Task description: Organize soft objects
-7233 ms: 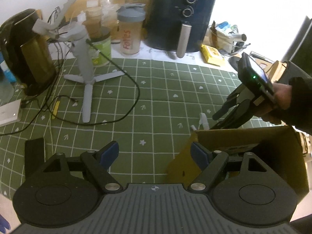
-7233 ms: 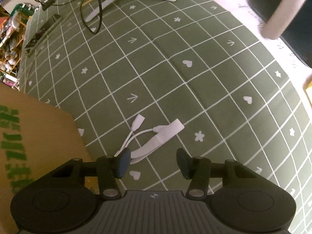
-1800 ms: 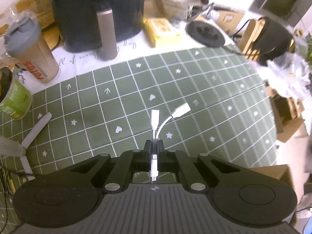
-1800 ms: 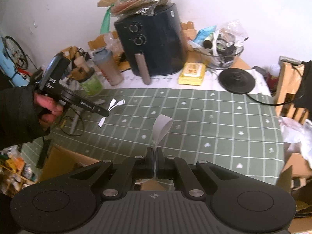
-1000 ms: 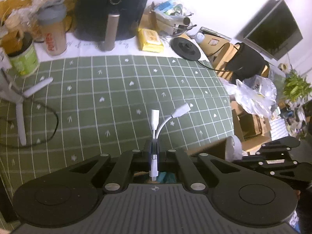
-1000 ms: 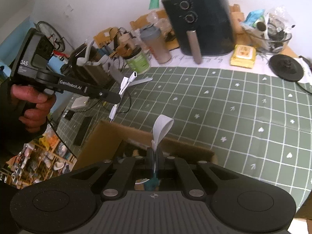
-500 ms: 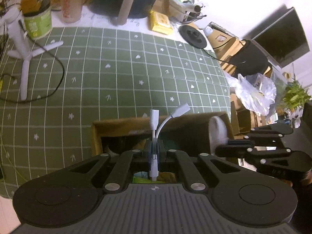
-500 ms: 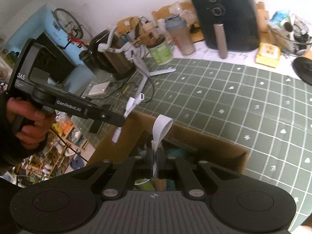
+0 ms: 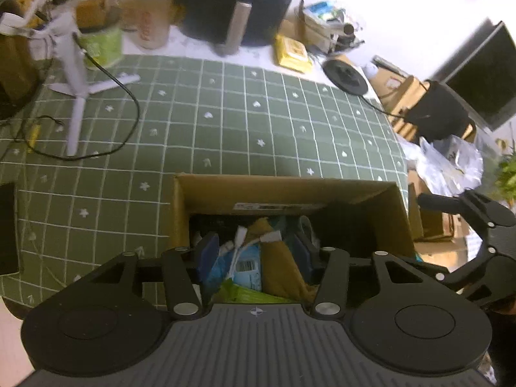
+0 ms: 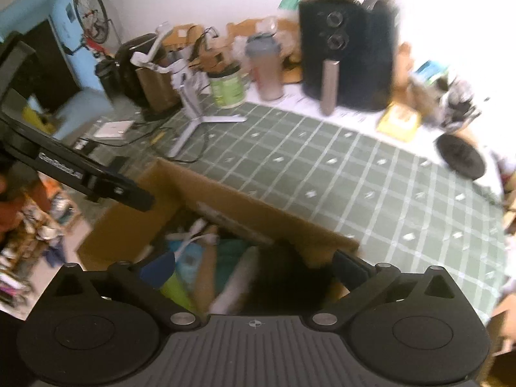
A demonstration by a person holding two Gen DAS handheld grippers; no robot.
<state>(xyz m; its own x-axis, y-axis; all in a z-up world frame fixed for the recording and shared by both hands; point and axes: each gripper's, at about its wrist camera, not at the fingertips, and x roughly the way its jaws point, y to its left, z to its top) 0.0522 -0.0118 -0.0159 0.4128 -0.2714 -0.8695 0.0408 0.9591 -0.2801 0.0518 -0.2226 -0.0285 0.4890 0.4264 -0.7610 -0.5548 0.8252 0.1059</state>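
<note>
The open brown cardboard box (image 9: 283, 193) is the landmark here; it sits at the near edge of the table, on the green cloth with a white grid and small white hearts and stars (image 9: 225, 122).

The left claw (image 9: 254, 251) hangs over the box's open top, pointing steeply down into it. Its jaws have just been opening and now stand partway apart, the blue pads (image 9: 208, 251) clear of everything. Between and below them, inside the box, lies the white forked adapter cable with two plugs (image 9: 245, 242), resting on a blue packet with a barcode label (image 9: 248, 267) and next to a mustard-brown cloth (image 9: 277, 258). The cable is no longer gripped.

The right claw (image 10: 254, 267) is also above the box, on its right side as the left wrist view shows it (image 9: 464, 225). Its jaws have just been opening too and stand very wide, with nothing pressed between them. Below them, inside the box, a blurred pale grey strip (image 10: 235, 287) lies slantwise; the same white cable shows further left in the box (image 10: 193, 232).

Beyond the box, at the far edge of the cloth, stand a black air fryer with a metal handle (image 10: 348, 61), a grey-lidded shaker bottle (image 10: 266, 67), a green tub (image 10: 227, 88) and a white phone tripod (image 9: 75, 74).
</note>
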